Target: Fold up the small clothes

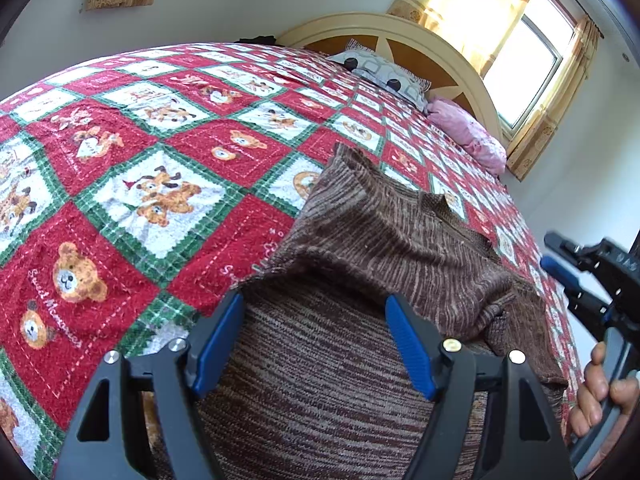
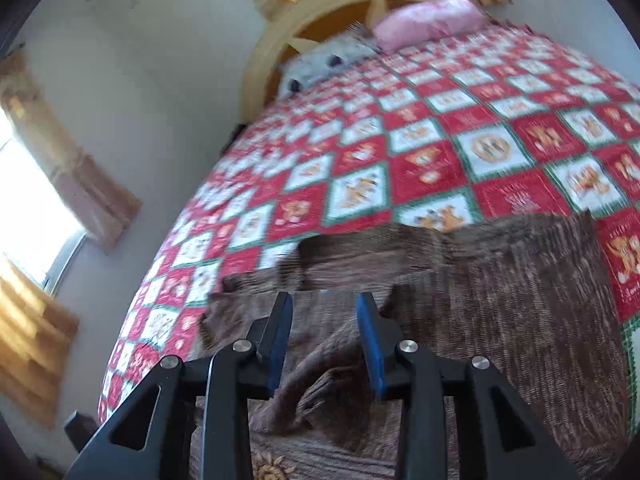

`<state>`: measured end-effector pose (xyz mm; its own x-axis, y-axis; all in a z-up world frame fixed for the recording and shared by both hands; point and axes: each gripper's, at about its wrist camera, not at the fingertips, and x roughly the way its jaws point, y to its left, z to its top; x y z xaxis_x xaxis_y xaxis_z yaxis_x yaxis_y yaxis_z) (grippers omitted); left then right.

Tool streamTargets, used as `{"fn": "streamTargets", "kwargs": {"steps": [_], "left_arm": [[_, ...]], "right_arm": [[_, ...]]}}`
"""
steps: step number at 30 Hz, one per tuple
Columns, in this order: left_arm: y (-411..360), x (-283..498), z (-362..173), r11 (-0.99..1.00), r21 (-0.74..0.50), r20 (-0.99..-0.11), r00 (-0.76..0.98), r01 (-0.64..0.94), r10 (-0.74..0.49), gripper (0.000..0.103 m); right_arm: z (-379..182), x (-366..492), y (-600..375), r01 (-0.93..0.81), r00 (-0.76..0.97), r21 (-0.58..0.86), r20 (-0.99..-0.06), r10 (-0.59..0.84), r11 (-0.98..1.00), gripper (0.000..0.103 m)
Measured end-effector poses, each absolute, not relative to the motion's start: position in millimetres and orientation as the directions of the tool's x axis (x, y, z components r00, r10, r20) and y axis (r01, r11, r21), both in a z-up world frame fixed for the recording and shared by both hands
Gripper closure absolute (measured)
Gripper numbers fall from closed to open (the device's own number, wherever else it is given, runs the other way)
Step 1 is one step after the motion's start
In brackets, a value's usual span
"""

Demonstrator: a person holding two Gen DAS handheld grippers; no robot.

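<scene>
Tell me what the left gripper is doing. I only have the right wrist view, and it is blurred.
Observer: The left gripper is open, jaws wide apart over the brown knit garment, with nothing pinched.
Operator: Say where my right gripper sits from that side.
Observer: The right gripper shows at the right edge of the left wrist view, beside the garment's right side and apparently clear of the cloth.
Operator: Report how the garment lies.
Observer: It is sharp here. The cloth is bunched into a raised ridge ahead of the left gripper, not flat on the quilt.
</scene>
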<state>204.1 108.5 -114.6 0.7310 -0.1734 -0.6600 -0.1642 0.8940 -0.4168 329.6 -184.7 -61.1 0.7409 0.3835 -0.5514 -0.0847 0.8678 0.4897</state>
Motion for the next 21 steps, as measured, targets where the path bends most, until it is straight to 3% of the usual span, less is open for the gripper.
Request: {"fn": "streamTargets", "kwargs": {"steps": [5, 9, 11, 14, 17, 19, 20, 21], "left_arm": [[115.0, 198.2, -113.9, 0.869, -0.463, -0.630, 0.755, -0.178, -0.181, 0.029], [130.6, 185.9, -113.7, 0.830, -0.449, -0.634, 0.772, -0.331, -0.035, 0.023], [133.5, 189.0, -116.8, 0.819, -0.473, -0.634, 0.771, -0.326, -0.059, 0.020], [122.0, 197.1, -114.8, 0.854, -0.412, -0.661, 0.749, -0.317, -0.040, 0.011], [120.5, 200.0, -116.0, 0.860, -0.396, -0.672, 0.740, -0.321, -0.034, 0.011], [119.9, 202.1, -116.2, 0.862, -0.385, -0.681, 0.732, -0.330, -0.025, 0.011], [118.1, 204.8, -116.3, 0.864, -0.371, -0.691, 0.723, -0.339, -0.013, 0.011], [117.6, 207.8, -116.9, 0.867, -0.357, -0.700, 0.714, -0.347, -0.003, 0.010]], "right_arm": [[-55.4, 351.6, -121.6, -0.292, 0.656, 0.443, -0.553, 0.514, 0.848, 0.068], [-61.4, 391.0, -62.6, -0.383, 0.588, 0.340, -0.627, 0.511, 0.859, 0.068], [-65.6, 408.2, -39.8, -0.402, 0.579, 0.307, -0.645, 0.500, 0.862, 0.068], [-74.7, 434.5, -9.1, -0.432, 0.559, 0.231, -0.690, 0.460, 0.872, 0.068], [-87.5, 453.2, 13.1, -0.469, 0.507, 0.206, -0.734, 0.453, 0.859, 0.068], [-100.8, 463.3, 27.8, -0.476, 0.488, 0.118, -0.789, 0.373, 0.872, 0.068], [-105.7, 464.6, 30.7, -0.475, 0.488, 0.091, -0.801, 0.347, 0.876, 0.073], [-110.4, 467.0, 33.2, -0.485, 0.476, 0.080, -0.811, 0.340, 0.871, 0.088]]}}
